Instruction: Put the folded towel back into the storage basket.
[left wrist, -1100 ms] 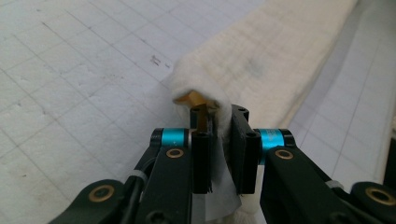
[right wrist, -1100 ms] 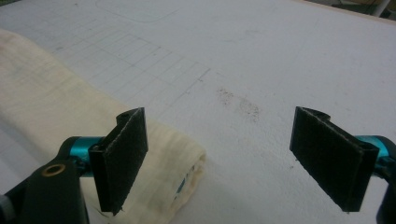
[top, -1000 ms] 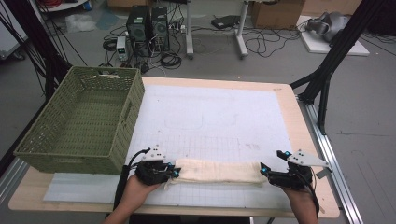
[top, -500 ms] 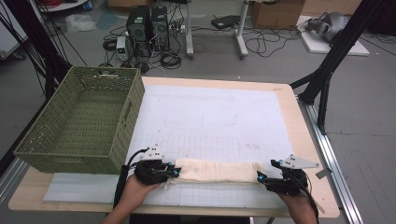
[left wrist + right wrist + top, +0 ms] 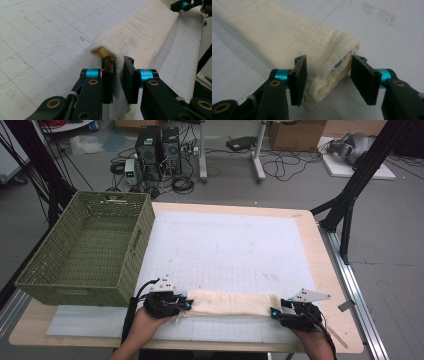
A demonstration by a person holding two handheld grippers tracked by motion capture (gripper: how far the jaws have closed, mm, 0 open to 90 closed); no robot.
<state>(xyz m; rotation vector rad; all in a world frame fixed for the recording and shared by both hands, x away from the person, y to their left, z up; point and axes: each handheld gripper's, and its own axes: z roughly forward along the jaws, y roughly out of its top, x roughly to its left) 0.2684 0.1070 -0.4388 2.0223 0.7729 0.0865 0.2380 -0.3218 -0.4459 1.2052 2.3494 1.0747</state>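
With the left gripper point(image 5: 117, 82) clamped on the folded towel point(image 5: 231, 303) and the right gripper point(image 5: 327, 78) spread wide around its end, lifting could unfold it.

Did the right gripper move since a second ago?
Yes. In the high view the right gripper has slid toward the table's near edge, and slightly left along the folded cream cloth. Its jaws now stand open around the cloth's end.

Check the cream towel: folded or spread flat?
Folded. The towel lies as a narrow layered strip on the mat; stacked layers show at its end between the right gripper's open jaws.
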